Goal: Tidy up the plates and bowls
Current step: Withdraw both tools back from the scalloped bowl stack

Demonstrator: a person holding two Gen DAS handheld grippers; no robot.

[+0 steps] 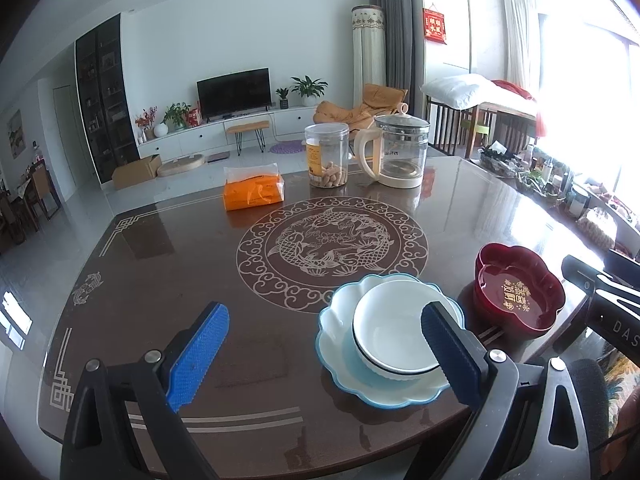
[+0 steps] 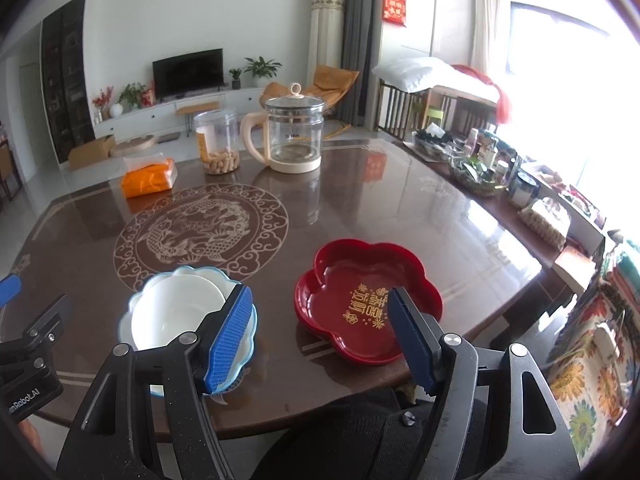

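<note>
A white bowl [image 1: 390, 330] sits inside a pale blue scalloped plate [image 1: 340, 364] near the table's front edge. A red flower-shaped dish [image 1: 520, 296] with gold characters stands to their right. My left gripper [image 1: 322, 344] is open and empty; its right finger overlaps the bowl's right rim in view. In the right wrist view, my right gripper [image 2: 320, 336] is open and empty, above the table edge between the white bowl [image 2: 176, 312] on the blue plate [image 2: 188, 271] and the red dish [image 2: 364, 300].
The dark wooden table [image 1: 160, 280] has a fish medallion inlay. At its far side stand an orange tissue pack [image 1: 254, 192], a plastic jar of peanuts [image 1: 326, 156] and a glass kettle [image 1: 400, 152]. A cluttered side bench [image 2: 500, 176] runs along the right.
</note>
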